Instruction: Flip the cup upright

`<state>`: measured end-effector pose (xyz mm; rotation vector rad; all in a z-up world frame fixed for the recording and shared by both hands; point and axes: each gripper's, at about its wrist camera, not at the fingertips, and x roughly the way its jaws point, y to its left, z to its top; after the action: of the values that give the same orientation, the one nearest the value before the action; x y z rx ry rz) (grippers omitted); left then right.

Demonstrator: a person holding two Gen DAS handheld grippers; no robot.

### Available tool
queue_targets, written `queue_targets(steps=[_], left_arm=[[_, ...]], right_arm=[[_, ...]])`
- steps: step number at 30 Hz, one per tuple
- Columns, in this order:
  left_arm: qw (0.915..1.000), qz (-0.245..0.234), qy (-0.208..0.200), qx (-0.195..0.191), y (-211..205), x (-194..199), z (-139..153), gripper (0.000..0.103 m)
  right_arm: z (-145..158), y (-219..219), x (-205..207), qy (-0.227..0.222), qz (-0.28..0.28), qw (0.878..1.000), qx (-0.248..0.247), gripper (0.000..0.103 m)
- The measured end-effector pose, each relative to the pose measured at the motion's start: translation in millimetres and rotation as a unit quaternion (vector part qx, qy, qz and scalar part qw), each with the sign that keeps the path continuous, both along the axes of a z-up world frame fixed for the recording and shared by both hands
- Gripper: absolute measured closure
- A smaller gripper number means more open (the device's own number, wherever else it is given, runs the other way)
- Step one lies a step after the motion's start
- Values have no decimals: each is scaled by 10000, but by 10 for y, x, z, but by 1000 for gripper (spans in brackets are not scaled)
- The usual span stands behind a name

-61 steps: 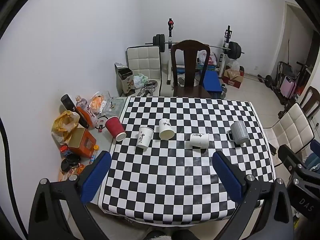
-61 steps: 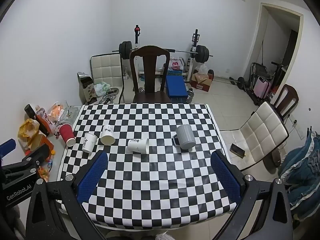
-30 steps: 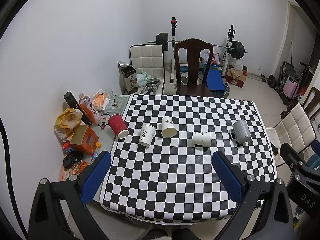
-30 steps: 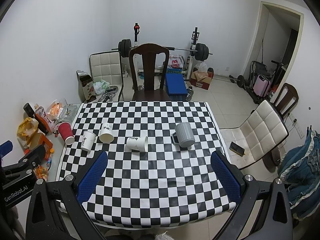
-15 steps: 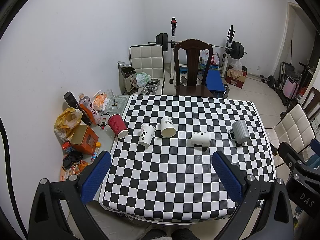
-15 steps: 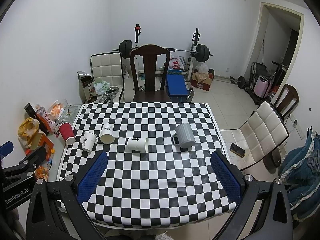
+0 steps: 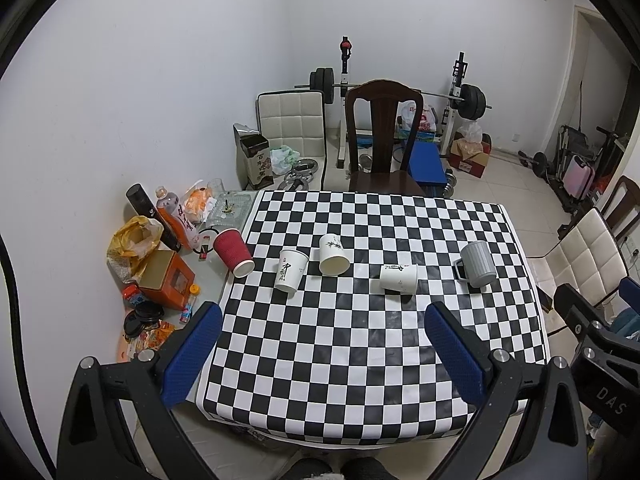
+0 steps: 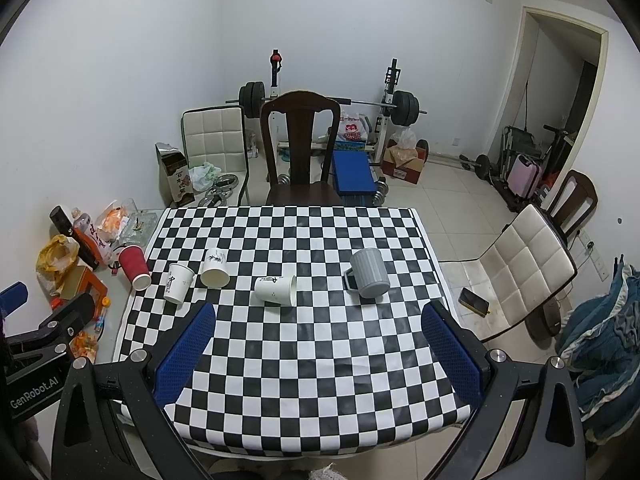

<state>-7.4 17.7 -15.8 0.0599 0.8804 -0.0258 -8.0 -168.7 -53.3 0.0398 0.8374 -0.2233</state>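
Several cups stand in a row across the checkered table [image 7: 360, 344]. A red paper cup [image 7: 233, 253] lies tipped at the left edge. One white paper cup [image 7: 291, 271] stands upright; a second [image 7: 333, 255] lies tipped with its mouth toward me; a third [image 7: 398, 278] lies on its side. A grey mug [image 7: 477, 263] sits mouth down at the right. In the right wrist view the same cups show: red [image 8: 135, 267], upright white [image 8: 177, 282], tipped white [image 8: 215, 268], white on its side [image 8: 276, 290], grey mug [image 8: 369, 273]. My left gripper [image 7: 324, 344] and right gripper [image 8: 318, 342] are open, empty, above the near table edge.
A dark wooden chair [image 7: 383, 140] stands at the table's far side and a white padded chair [image 8: 520, 268] at its right. Bottles, bags and an orange box [image 7: 166, 278] clutter the ledge left of the table. A phone [image 8: 474, 302] lies on the floor.
Both grippers stayed open and high over the near edge; the views drifted only slightly back and up. The cups have not moved.
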Motion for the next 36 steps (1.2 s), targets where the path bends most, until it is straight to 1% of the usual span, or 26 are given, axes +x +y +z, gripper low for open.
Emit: queue_targets(steps=[12, 19, 20, 21, 24, 25, 26, 27, 28, 31, 33, 36], left_arm=[[10000, 14, 0, -15, 19, -26, 0, 0], [10000, 55, 13, -27, -36, -29, 37, 0], [9999, 95, 21, -26, -20, -31, 9, 0], [9999, 151, 38, -36, -2, -26, -22, 0], [9991, 403, 114, -42, 6, 62, -161, 0], [9989, 447, 132, -24, -20, 91, -166, 0], [9985, 523, 162, 2, -34, 122, -183, 0], [9975, 674, 216, 46, 24, 199, -289, 0], [9969, 745, 238, 68, 23, 250, -310, 0], [9931, 1030, 505, 254, 152, 445, -515, 0], [9896, 1202, 702, 355, 279, 565, -690, 0], [9831, 1421, 1065, 450, 543, 837, -1053, 0]], right_arm=[[7, 4, 6, -8, 9, 10000, -4, 0], [15, -31, 38, -8, 52, 9999, 125, 0], [11, -27, 39, -6, 56, 9999, 133, 0], [141, -10, 135, 19, 84, 9999, 147, 0], [78, -25, 254, 143, 196, 9995, 212, 0], [46, -16, 297, 198, 240, 9992, 232, 0], [-19, -30, 355, 264, 316, 9988, 272, 0], [-113, -44, 419, 333, 387, 9982, 303, 0], [-187, -11, 493, 413, 462, 9976, 309, 0], [-482, 103, 734, 736, 655, 9947, 300, 0], [-737, 220, 929, 984, 761, 9917, 334, 0], [-1196, 437, 1243, 1423, 871, 9854, 340, 0]])
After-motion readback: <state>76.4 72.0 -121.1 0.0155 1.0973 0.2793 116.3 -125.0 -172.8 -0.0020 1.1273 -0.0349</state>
